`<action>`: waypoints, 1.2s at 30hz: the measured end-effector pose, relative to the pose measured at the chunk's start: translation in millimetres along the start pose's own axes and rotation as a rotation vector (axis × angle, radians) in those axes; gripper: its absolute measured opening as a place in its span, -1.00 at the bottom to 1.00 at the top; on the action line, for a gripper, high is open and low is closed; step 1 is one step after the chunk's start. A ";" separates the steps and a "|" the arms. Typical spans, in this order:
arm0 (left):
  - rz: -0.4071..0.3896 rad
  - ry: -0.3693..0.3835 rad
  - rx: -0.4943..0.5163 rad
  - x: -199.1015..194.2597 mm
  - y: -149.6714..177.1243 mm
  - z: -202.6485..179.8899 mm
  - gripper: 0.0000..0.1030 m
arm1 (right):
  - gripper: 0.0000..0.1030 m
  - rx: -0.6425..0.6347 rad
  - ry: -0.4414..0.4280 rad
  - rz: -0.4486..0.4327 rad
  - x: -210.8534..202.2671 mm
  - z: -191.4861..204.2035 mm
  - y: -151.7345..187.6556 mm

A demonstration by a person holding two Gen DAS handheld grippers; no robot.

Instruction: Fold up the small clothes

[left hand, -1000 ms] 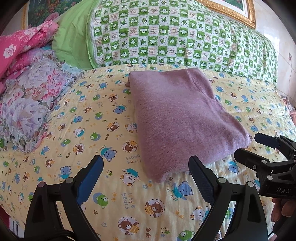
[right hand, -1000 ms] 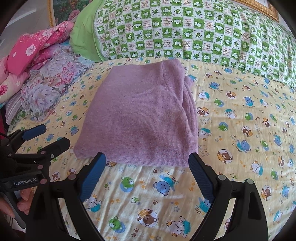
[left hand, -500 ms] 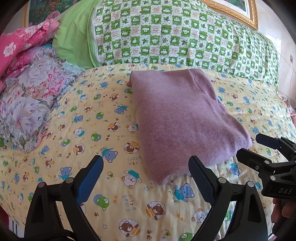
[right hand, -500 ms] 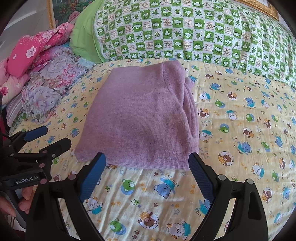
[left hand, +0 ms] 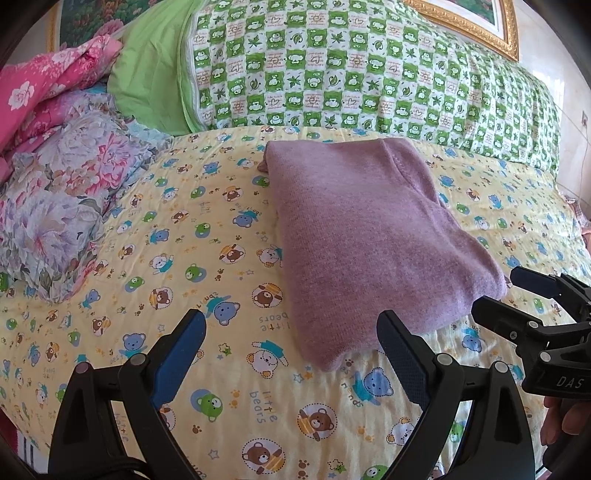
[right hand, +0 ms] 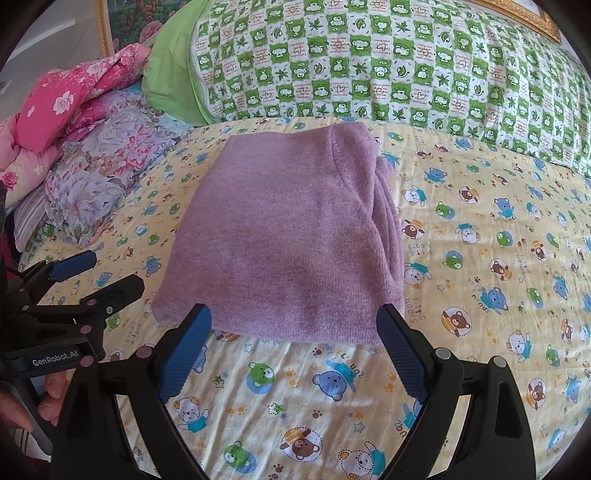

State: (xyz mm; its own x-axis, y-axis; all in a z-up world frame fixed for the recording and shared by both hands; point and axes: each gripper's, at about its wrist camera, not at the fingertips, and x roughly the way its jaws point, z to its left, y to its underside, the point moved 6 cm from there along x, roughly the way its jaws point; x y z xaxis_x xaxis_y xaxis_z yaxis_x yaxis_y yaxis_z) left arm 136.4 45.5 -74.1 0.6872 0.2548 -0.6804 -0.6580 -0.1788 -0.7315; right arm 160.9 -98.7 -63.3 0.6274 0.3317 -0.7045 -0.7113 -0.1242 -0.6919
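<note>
On the yellow bedsheet printed with little bears (left hand: pixel 184 258), a folded mauve knitted garment (left hand: pixel 362 236) is laid flat, its far edge near the green-and-white checked pillow (left hand: pixel 369 74). The left gripper (left hand: pixel 291 354) is held just short of the garment's near corner, jaws spread wide and empty. The right gripper (right hand: pixel 295 343) is held at the near edge, likewise spread and empty. Flowered bedding (right hand: pixel 96 173) is piled at the left.

Bed cover: yellow cotton sheet (left hand: pixel 155 258) printed with cartoon bears.
Far edge: long green-and-white checked pillow (left hand: pixel 332 74), plain green end at left.
Left side: folded floral quilt (left hand: pixel 62 199), pink flowered blanket (right hand: pixel 74 96) above it.
Wall: gold picture frame (left hand: pixel 465 33).
</note>
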 end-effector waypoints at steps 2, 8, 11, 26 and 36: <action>-0.001 -0.004 -0.001 -0.4 0.1 0.0 0.83 | 0.77 -0.002 -0.002 0.000 0.7 1.0 -0.5; -0.003 -0.008 -0.001 -2.1 1.7 -1.0 0.83 | 0.77 -0.001 -0.002 -0.002 0.4 0.3 0.0; -0.003 -0.007 0.002 -2.3 1.5 -1.5 0.83 | 0.77 0.003 0.000 -0.005 0.4 0.7 0.7; 0.001 0.007 0.013 -2.6 -0.1 -4.6 0.84 | 0.77 0.029 0.006 -0.017 -6.1 -1.5 3.4; 0.005 0.012 0.018 -2.2 -0.3 -4.9 0.84 | 0.77 0.039 -0.001 -0.017 -7.5 -2.3 2.9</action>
State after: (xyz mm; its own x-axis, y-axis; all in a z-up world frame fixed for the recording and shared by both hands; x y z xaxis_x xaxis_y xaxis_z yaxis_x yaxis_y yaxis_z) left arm 136.6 40.2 -72.6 0.6874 0.2420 -0.6847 -0.6670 -0.1625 -0.7271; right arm 154.9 -103.7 -60.4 0.6395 0.3343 -0.6923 -0.7122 -0.0817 -0.6973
